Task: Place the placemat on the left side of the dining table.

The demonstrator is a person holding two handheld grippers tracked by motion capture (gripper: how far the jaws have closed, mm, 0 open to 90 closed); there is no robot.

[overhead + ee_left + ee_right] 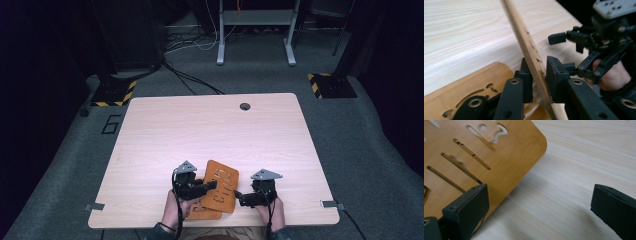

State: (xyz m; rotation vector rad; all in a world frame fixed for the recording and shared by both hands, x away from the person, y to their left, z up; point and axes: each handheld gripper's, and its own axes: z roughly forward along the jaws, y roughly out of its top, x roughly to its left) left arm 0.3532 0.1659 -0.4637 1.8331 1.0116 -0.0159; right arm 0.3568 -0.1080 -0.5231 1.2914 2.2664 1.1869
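Left claw [537, 80] clamped on edge of upper wooden board [220, 186], tilted over second board [202, 212], lower centre of worktop [210, 130]. Right claw [539, 210] wide open, empty, beside board. Board thin, stiff, light, likely slick; grip at edge.

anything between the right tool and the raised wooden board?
Nothing visible. The right tool is open beside the raised board, with bare table between its pads. The left tool already clamps that board's edge above a second board lying flat.
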